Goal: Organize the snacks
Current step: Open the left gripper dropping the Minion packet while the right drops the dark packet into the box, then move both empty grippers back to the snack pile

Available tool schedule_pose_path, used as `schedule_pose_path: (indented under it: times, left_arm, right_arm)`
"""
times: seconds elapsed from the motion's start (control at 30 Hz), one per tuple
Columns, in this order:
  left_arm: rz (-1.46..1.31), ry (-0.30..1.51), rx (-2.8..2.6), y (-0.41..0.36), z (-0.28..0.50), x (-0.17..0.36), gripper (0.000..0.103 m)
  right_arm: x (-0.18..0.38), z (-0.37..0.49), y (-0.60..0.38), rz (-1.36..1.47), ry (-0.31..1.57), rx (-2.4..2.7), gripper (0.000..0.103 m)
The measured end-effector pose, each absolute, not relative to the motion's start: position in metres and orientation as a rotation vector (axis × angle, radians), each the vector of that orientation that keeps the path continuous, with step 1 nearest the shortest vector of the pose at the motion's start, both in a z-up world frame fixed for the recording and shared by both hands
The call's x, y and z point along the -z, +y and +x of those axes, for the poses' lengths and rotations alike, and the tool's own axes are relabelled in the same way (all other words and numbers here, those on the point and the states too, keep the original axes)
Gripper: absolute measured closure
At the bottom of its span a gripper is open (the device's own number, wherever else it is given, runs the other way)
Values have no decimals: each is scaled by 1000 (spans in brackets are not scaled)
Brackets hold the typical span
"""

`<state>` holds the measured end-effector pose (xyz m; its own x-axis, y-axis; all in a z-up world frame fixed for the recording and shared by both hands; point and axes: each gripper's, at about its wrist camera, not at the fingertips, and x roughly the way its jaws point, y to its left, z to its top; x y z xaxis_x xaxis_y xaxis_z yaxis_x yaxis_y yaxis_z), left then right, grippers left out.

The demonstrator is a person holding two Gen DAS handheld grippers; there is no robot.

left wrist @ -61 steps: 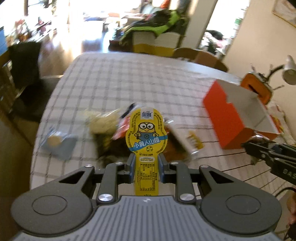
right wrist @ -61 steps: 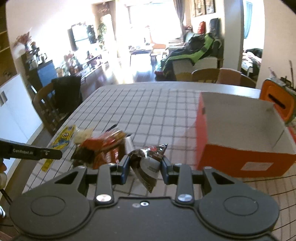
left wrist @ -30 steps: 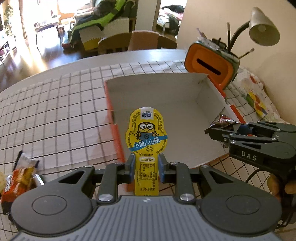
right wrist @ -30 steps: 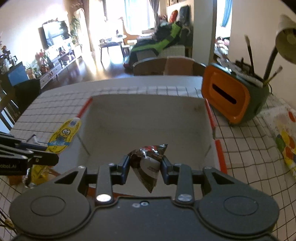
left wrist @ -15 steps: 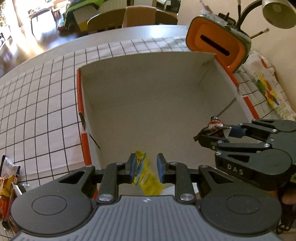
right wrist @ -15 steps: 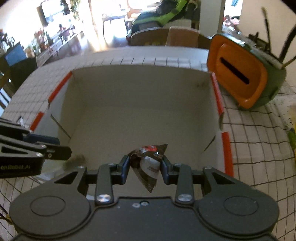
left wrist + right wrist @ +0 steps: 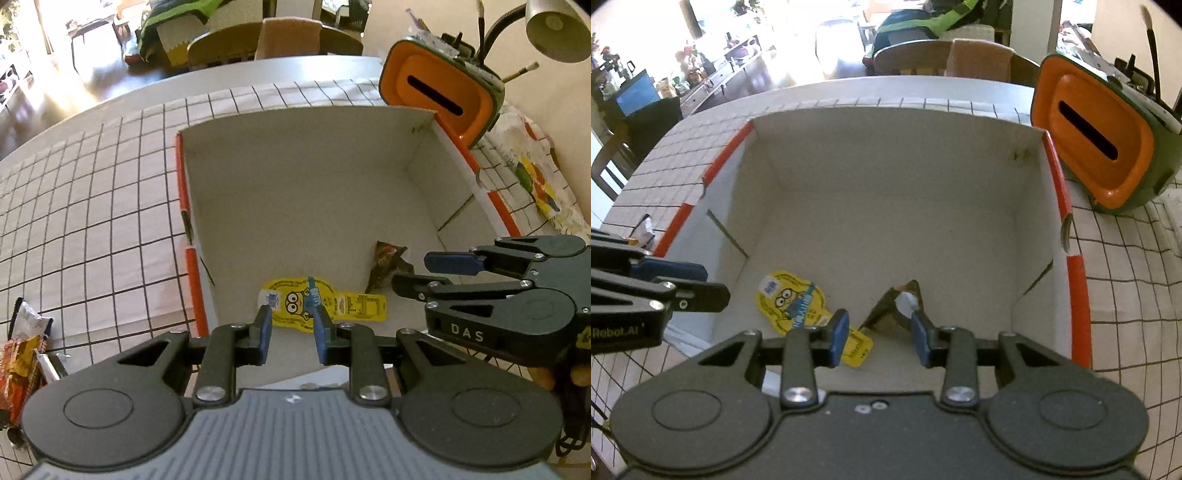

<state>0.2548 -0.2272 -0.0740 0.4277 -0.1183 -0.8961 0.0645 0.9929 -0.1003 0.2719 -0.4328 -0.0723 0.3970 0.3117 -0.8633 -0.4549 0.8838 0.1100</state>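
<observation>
An orange cardboard box (image 7: pixel 182 184) with a white inside stands open on the checked tablecloth; it also shows in the right wrist view (image 7: pixel 1059 192). A yellow Minion snack packet (image 7: pixel 343 304) lies flat on the box floor, as seen in the right wrist view too (image 7: pixel 790 299). A dark foil snack packet (image 7: pixel 384 262) lies next to it (image 7: pixel 890 306). My left gripper (image 7: pixel 291 325) is open and empty above the box's near edge. My right gripper (image 7: pixel 879 332) is open and empty over the box, and it shows in the left wrist view (image 7: pixel 424 273).
An orange and green holder (image 7: pixel 443 88) with brushes stands behind the box's far right corner (image 7: pixel 1100 144). A desk lamp (image 7: pixel 554 29) hangs over it. More snack packets (image 7: pixel 22 354) lie on the table to the left. Chairs stand at the far table edge.
Both grippers moved from the snack pile to over the box and opened. The Minion packet and the foil packet dropped onto the box floor.
</observation>
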Motion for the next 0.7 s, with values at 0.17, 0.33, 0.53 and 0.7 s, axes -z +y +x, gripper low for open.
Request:
schedule_pose_path:
  times: [0.17,0.33,0.53,0.7]
  left_arm:
    - [-66,1091,106,-224,245,62,80]
    - [-74,1050,97,-221,236,50,77]
    - [-79,1006,98,-213,223,37,73]
    - [-91,959,103,-198,210,28,58]
  right_arm:
    - [61,274,-441,-114,1029,-527,64]
    - [45,265,-440,-111,974,-543,62]
    - [28,254,-435,-96,930,-557,56]
    - [15,241,-427,-67,892,-552,43]
